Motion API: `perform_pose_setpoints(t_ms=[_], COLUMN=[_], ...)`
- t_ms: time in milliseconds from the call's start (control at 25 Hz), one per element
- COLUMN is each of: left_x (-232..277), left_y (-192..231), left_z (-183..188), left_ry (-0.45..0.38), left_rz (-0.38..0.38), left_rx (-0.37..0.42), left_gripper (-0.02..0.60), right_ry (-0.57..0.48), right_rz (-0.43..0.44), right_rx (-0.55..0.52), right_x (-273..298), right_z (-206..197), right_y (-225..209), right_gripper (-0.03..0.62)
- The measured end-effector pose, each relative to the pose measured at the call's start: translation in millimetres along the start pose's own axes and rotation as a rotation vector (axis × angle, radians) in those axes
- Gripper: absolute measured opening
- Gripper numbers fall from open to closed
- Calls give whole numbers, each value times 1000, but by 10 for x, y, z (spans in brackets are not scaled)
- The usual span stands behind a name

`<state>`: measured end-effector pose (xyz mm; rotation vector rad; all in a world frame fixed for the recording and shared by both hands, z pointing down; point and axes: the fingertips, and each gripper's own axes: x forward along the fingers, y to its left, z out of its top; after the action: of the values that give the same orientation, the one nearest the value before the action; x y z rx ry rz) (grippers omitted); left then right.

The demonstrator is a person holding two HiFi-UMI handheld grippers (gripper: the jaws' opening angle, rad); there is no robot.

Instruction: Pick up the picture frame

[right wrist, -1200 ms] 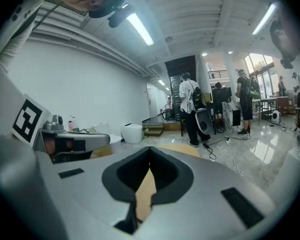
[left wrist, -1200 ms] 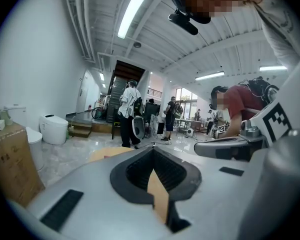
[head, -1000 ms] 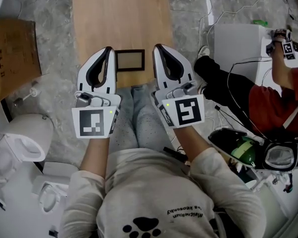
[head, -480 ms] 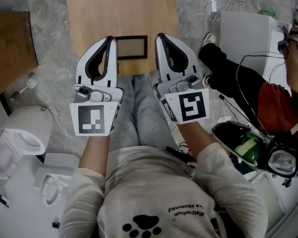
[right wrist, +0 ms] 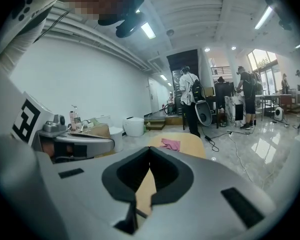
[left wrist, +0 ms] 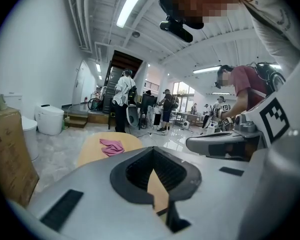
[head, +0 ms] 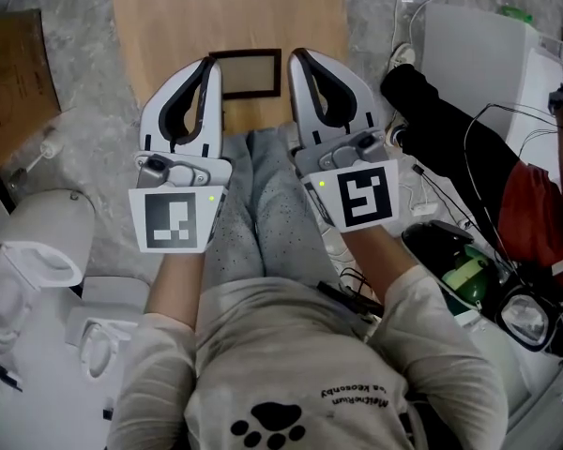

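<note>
The picture frame (head: 246,73), dark-edged with a tan panel, lies flat on the wooden table (head: 225,12) near its front edge. My left gripper (head: 210,62) is just left of the frame and my right gripper (head: 295,55) just right of it, so the frame lies between their tips. Whether either touches it I cannot tell. Both are shut with nothing between the jaws. In the left gripper view the left gripper (left wrist: 152,150) is closed over the tabletop. The right gripper (right wrist: 150,150) looks the same in its own view.
A pink cloth (left wrist: 111,146) lies at the table's far end. A cardboard box (head: 9,73) stands at the left, with white toilets (head: 38,251) below it. At the right are a white box (head: 479,54), cables and a person in red (head: 544,214). My grey-trousered knees (head: 263,204) are under the grippers.
Both grippers have sunk toward the table's front edge, still shut and side by side. The frame stays between their tips and has not moved on the table.
</note>
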<state>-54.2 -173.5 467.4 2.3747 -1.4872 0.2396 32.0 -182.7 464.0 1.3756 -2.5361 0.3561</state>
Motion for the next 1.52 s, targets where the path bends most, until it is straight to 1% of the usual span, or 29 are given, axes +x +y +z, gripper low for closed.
perform_pose_setpoints(t_ms=[200, 640, 960, 1280, 1520], left_x=[38, 100, 106, 160, 193], left_y=[34, 203, 164, 201, 252], left_z=[-143, -393, -583, -834, -1016], left_ry=[19, 51, 89, 117, 146], left_rz=[-8, 17, 17, 11, 16], left_rx=[5, 4, 7, -8, -23], left_gripper=[8, 8, 8, 8, 8], right_ry=[13, 61, 85, 132, 158], right_rz=[7, 7, -10, -9, -1], right_rx=[-11, -3, 6, 33, 25], right_x=[56, 176, 145, 208, 264], right_z=[-123, -426, -578, -923, -1105], right_y=[-23, -10, -72, -67, -47], right_gripper=[8, 8, 8, 8, 8])
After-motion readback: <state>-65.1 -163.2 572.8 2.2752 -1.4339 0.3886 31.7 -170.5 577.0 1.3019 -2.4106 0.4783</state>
